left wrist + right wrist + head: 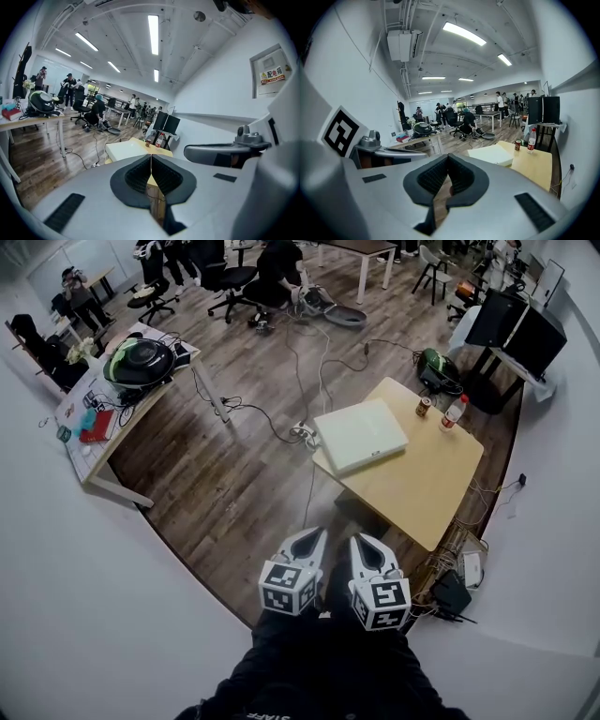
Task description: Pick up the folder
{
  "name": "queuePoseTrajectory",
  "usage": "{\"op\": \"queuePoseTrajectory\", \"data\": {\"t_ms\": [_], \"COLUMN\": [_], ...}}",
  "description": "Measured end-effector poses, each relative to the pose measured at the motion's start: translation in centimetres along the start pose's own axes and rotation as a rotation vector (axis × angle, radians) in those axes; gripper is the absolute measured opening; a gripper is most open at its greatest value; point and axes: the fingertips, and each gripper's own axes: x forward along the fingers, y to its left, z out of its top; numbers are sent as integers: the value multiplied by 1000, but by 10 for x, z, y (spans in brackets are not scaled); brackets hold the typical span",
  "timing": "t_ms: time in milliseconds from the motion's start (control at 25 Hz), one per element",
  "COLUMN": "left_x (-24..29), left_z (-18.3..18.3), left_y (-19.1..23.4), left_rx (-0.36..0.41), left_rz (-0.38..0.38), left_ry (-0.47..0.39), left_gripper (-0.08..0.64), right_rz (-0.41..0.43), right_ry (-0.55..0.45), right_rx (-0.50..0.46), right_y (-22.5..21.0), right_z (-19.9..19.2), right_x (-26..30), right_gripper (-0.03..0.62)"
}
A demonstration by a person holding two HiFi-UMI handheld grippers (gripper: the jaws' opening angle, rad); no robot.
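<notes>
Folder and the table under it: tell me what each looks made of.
The folder looks like matte plastic or coated card. It is an even off-white with no shine and has rounded corners, but the views are too distant to settle which. The table looks like pale wood or a wood-look laminate. Its top is smooth, flat and light yellow, and no grain can be made out.

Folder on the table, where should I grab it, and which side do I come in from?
Take the folder by its left corner as the head view shows it. That corner seems to jut past the table's edge. The folder lies flat, so a jaw can probably slip under only there; come in level from the open floor side. The can and bottle stand at the far edge, clear of that approach.
</notes>
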Motion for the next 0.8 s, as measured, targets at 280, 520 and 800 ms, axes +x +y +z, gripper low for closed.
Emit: {"op": "queuePoseTrajectory", "data": {"t_ms": [280, 520, 800], "left_x": [67, 144, 220], "left_z": [33, 77, 114], "left_y": [10, 10, 5], "left_rx": [25, 42, 72], "left_rz": [20, 14, -2], "left_ry": [-8, -7, 21], "left_gripper": [35, 35, 35], "right_rz": [4, 0, -8], "right_ry": [-27, -19, -6], "right_rx": [8, 19, 55], "right_y": [-58, -124, -193], "right_z": [27, 56, 82], "right_x": [45, 85, 124], "right_gripper": [21, 21, 21]}}
